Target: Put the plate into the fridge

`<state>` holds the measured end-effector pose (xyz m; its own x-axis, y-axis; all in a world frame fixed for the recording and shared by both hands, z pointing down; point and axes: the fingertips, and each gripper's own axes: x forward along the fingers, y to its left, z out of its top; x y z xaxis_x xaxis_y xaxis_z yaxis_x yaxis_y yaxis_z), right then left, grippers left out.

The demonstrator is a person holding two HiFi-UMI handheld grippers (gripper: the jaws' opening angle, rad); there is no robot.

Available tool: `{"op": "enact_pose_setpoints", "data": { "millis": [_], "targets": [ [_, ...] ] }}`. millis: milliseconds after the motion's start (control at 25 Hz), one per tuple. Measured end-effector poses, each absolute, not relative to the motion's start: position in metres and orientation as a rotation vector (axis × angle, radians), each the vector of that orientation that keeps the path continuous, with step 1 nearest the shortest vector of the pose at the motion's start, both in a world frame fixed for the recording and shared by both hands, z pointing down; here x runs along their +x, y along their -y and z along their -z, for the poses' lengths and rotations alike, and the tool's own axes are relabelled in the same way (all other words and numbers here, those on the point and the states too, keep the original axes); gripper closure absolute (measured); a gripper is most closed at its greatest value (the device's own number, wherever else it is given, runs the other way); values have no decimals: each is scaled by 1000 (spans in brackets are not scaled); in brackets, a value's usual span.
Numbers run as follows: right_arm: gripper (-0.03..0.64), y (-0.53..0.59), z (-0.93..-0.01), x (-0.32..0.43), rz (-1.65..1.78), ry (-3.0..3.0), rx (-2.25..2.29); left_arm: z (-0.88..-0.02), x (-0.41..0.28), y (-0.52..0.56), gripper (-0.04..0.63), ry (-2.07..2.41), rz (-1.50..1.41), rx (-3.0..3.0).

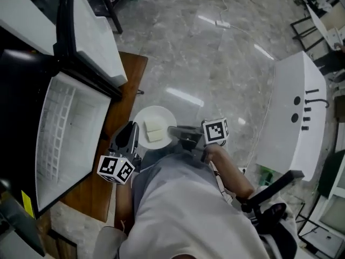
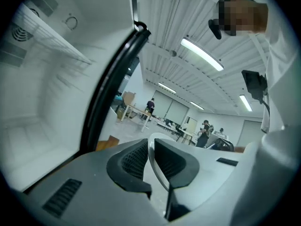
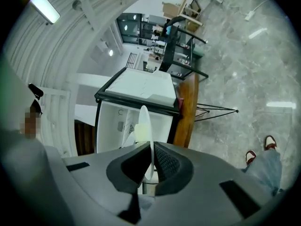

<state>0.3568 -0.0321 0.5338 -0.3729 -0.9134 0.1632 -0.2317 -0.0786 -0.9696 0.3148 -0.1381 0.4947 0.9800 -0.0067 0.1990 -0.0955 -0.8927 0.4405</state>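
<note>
Lying level and face up, the round white plate (image 1: 156, 116) carries a pale yellow rectangular block (image 1: 154, 131). The left tongs (image 1: 133, 130) and right tongs (image 1: 173, 131) each pinch an opposite rim. The plate hangs over the grey marble floor (image 1: 215, 53), just beside the edge of the brown wooden tabletop (image 1: 128, 85) and near the open white fridge (image 1: 70, 125).

Grey marble floor (image 1: 215, 63), wooden table (image 1: 128, 85)

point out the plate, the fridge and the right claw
plate (image 1: 159, 114), head view, bare white rim
fridge (image 1: 75, 123), head view, inner wall
right claw (image 3: 150, 147), right gripper view, between its tips, shut on the plate
</note>
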Motion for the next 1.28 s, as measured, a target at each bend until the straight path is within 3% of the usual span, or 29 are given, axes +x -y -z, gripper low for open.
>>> {"op": "enact_pose_setpoints", "data": {
  "millis": [320,760,1280],
  "targets": [
    [594,146,-517,311,1694,-1977,-892,-480,229,223,537,666,-58,2596],
    [594,219,-484,227,1849,-2243,-449,-442,119,250,535,1362,124,2455],
    [592,251,-430,167,1880,-2243,-313,-377,55,272,535,1709,92,2524]
  ]
}}
